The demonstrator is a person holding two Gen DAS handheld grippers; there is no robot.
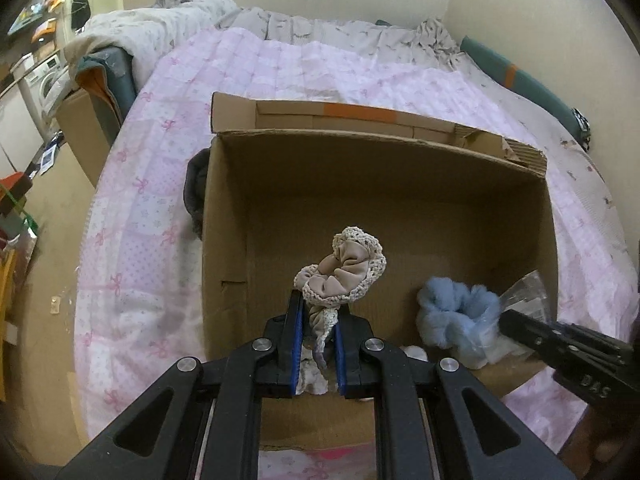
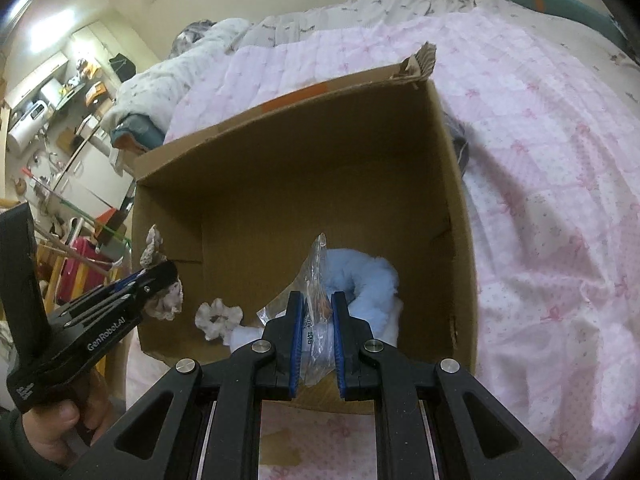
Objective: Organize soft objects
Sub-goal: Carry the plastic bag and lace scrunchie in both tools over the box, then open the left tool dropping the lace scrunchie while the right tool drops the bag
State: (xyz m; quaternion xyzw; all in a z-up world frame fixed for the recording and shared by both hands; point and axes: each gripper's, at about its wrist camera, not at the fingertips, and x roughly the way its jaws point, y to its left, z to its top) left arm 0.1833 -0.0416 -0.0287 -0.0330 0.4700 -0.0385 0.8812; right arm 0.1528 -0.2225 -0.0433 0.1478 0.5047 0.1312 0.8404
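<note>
A dark garment [image 1: 196, 192] is seen wedged against the outside of the box wall, up and to the left of the left gripper [image 1: 318, 312]. The cardboard box [image 1: 228, 240] rests on a pink quilt [image 1: 140, 208] spread over the bed. The left gripper is clamped on a beige lace-edged scrunchie [image 1: 344, 272], which is held above the box interior; the scrunchie's bulk stands ahead of the fingertips, while a lace tail hangs back between the blue pads [image 1: 298, 344]. Below that gripper, on the box floor, a white scrunchie [image 2: 218, 316] is seen in the right wrist view, just right of the left gripper's tip.

Further right, a fluffy light-blue scrunchie [image 1: 456, 316] in a clear plastic bag [image 2: 318, 280] lies low in the box, near its right wall. The right gripper [image 2: 318, 312] is closed on the upper edge of that bag; the bag stands upright between the jaws, its long axis running forward and up from the fingertips, and the blue scrunchie curls just ahead and to the right.

It is judged that both items are already over the box, so that the coming move turns on a plain drop: the floor lies directly below and ahead of each gripper. The right gripper appears to be lower and nearer the floor, so its release would be the shorter one.
</note>
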